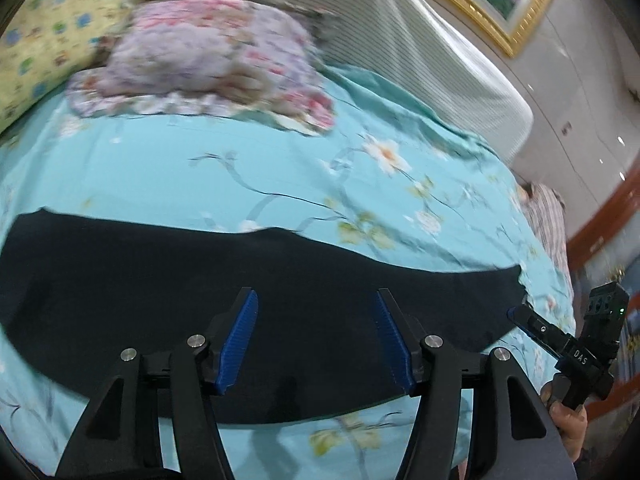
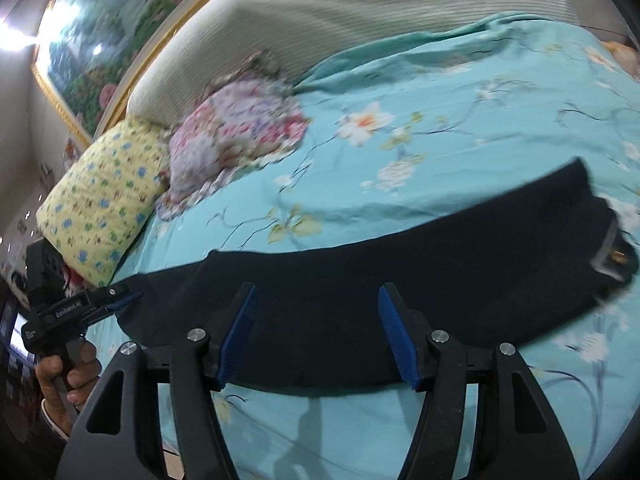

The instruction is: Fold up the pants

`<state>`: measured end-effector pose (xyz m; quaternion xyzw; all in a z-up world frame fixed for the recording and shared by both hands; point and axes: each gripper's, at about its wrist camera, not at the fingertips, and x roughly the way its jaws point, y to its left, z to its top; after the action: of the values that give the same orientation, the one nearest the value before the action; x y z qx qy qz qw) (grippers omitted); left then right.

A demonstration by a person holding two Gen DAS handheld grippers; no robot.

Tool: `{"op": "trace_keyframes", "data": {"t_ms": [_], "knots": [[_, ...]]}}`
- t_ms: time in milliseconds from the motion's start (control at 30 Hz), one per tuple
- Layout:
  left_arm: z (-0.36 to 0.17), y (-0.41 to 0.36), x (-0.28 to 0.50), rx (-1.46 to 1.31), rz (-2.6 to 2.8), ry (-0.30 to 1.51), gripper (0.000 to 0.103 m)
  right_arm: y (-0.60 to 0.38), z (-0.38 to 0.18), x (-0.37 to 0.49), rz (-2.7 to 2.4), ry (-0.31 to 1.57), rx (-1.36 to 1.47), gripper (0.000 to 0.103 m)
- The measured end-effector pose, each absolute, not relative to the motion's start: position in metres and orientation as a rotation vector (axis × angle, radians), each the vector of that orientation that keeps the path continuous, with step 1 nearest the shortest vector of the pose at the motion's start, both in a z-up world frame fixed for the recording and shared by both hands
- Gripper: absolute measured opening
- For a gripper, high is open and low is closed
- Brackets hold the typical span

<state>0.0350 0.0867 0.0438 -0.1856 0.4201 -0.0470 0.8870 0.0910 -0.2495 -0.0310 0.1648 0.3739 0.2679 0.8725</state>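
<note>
left wrist view: the pants [image 1: 280, 300] lie flat as a long dark strip on the teal floral bedsheet [image 1: 240, 184], on the near side of the floral pillow [image 1: 208, 60], well apart from it.
left gripper [image 1: 316, 336]: jaws spread, nothing between the blue pads, hanging just over the middle of the strip.
right gripper, seen from here [image 1: 516, 314]: sits at the strip's right end, can't tell from this side how its jaws stand.
right wrist view: same strip, pants [image 2: 400, 272] run left to right across the sheet, waistband with the button [image 2: 618, 257] at the right end, leg end at the left.
right gripper [image 2: 316, 332]: jaws wide apart too, gripping nothing.
long axis: side to side, roughly parallel to the headboard [image 2: 360, 12] behind the pillow.
doing it well: my guess is each gripper should pinch one end, both layers, then carry the ends together evenly so the fold lands square.
</note>
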Motion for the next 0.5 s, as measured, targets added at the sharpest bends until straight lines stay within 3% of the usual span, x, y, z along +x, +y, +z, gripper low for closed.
{"op": "trace_keyframes", "data": {"t_ms": [500], "knots": [[0.032,-0.037,0.1,-0.19,-0.348,0.982,0.066,-0.362,-0.057,0.072,0.33,0.765,0.513,0.066]]}}
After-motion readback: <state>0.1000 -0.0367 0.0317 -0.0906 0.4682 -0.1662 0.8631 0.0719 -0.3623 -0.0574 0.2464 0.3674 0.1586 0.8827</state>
